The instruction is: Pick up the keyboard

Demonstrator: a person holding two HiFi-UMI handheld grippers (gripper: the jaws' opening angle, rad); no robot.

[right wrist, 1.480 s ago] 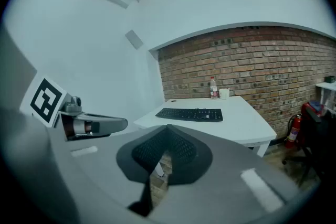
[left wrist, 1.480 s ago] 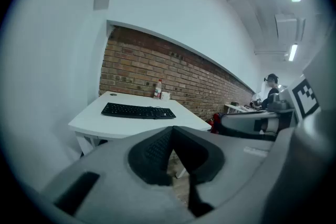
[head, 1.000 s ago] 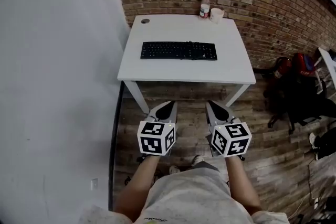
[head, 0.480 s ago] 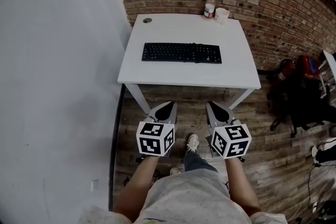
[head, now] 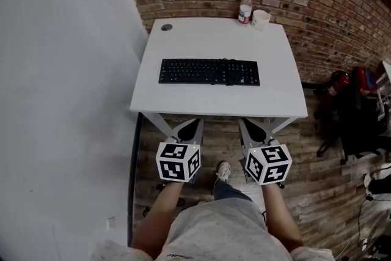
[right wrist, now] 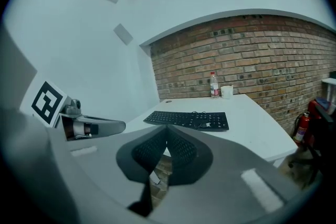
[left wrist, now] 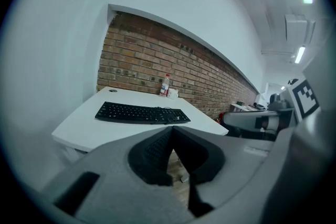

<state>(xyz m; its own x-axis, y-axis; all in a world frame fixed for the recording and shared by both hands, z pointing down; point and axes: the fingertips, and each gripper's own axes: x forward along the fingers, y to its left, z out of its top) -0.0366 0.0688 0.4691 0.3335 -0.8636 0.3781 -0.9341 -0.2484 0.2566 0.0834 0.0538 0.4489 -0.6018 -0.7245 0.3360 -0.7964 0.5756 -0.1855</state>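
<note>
A black keyboard (head: 209, 71) lies flat across the middle of the white table (head: 183, 40), its cable bunched on top near the right half. It also shows in the left gripper view as the keyboard (left wrist: 142, 113) and in the right gripper view as the keyboard (right wrist: 188, 119). My left gripper (head: 197, 122) and right gripper (head: 243, 122) hang side by side just short of the table's near edge, both shut and empty. Their tips point toward the table.
A plastic bottle (head: 245, 8) and a white cup (head: 260, 19) stand at the table's far right, against a brick wall. A small round grommet (head: 166, 27) sits at the far left. A white wall runs along the left. Dark chairs and red bags (head: 351, 95) are to the right.
Both grippers have moved forward toward the table together, and their tips now reach its near edge. The keyboard has not moved on the table.
</note>
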